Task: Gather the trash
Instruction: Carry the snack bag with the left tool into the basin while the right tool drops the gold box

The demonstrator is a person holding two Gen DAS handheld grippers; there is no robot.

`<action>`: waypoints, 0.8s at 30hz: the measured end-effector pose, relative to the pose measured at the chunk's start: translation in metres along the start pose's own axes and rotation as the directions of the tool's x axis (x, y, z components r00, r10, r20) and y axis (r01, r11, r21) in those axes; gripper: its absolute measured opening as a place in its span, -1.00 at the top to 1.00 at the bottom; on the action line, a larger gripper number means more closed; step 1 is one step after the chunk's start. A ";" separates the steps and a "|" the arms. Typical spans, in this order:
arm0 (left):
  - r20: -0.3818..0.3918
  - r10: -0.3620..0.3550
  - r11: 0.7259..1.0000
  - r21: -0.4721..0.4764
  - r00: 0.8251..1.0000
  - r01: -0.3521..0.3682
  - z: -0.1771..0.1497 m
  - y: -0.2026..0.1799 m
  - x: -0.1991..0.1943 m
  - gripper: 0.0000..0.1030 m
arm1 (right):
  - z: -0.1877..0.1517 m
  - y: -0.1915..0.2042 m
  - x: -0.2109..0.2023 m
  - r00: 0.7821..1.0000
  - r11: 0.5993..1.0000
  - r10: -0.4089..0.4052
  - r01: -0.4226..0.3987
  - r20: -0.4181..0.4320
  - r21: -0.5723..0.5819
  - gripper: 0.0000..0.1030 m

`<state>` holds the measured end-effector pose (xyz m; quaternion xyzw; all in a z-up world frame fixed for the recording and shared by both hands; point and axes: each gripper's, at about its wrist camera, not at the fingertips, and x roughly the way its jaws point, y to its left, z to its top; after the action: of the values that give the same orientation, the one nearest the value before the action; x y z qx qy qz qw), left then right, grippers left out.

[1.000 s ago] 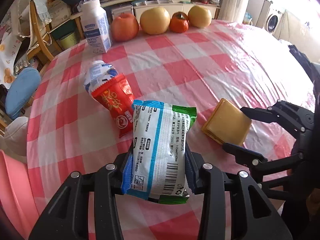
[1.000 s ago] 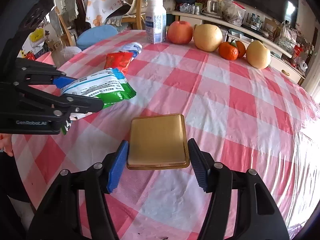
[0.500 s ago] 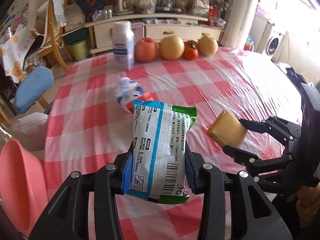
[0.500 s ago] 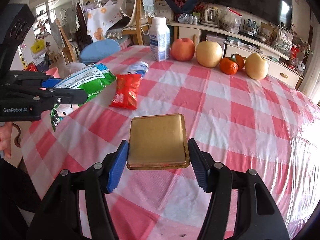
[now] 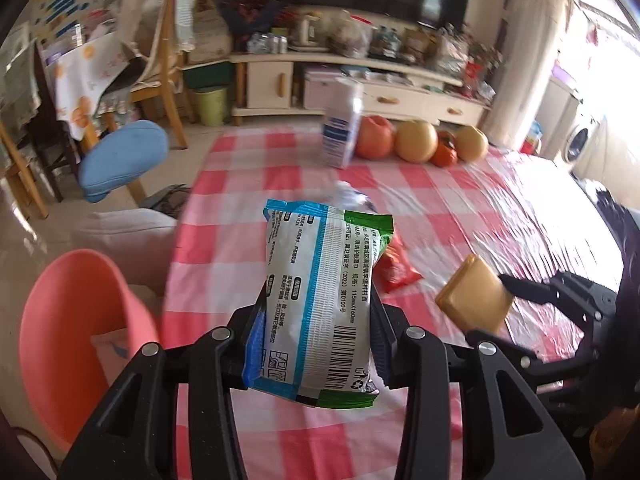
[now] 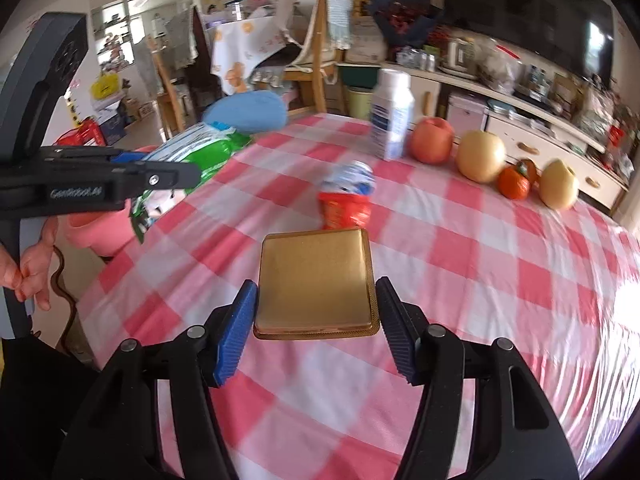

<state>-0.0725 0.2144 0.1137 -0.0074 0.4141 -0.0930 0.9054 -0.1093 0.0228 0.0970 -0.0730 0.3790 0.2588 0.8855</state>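
Far left, beside the table: pink bin (image 5: 60, 344), tub-shaped, with something pale lying inside; contents too blurred to identify.

Left gripper (image 5: 316, 344): jaws clenched on the white, blue and green wrapper (image 5: 320, 300), barcode side facing the camera. The packet is held clear of the red-and-white checked tablecloth (image 5: 256, 184), near the table's left edge, the bin lower left of it. In the right wrist view the same wrapper (image 6: 196, 148) sits over that edge, with the person's hand (image 6: 34, 264) on the handle below.

Centre of table: red snack packet (image 6: 344, 210) lying flat, a crumpled blue-and-white wrapper (image 6: 354, 176) touching its far end.

Right gripper (image 6: 316, 320): blue pads grasping the flat gold packet (image 6: 316, 280) by its two side edges, lifted off the cloth, roughly level.

Far edge of table, left to right: white bottle (image 6: 392, 120) upright, red apple (image 6: 432, 140), yellow pear (image 6: 480, 156), two oranges (image 6: 514, 180), another pear (image 6: 558, 184).
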 end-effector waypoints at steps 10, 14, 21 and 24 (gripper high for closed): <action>0.076 0.078 0.980 -0.191 0.994 -0.063 0.001 0.079 -0.033 0.14 | 0.047 0.083 0.013 0.995 0.982 0.101 -0.099 0.008 -0.159 -0.19; 0.079 0.149 0.949 -0.290 0.986 -0.121 -0.004 0.122 -0.038 0.14 | 0.069 0.124 0.024 0.989 0.965 0.147 -0.140 0.013 -0.224 -0.19; 0.056 0.232 0.861 -0.476 0.971 -0.178 -0.020 0.190 -0.042 0.14 | 0.096 0.181 0.048 0.979 0.936 0.205 -0.195 0.006 -0.292 -0.20; 0.039 0.251 0.820 -0.539 0.967 -0.191 -0.029 0.212 -0.042 0.14 | 0.104 0.197 0.059 0.975 0.925 0.222 -0.210 -0.001 -0.317 -0.20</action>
<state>-0.0868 0.4315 0.1069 -0.2141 0.3719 0.1313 0.8937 -0.1101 0.2494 0.1415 -0.1666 0.3231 0.4131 0.8350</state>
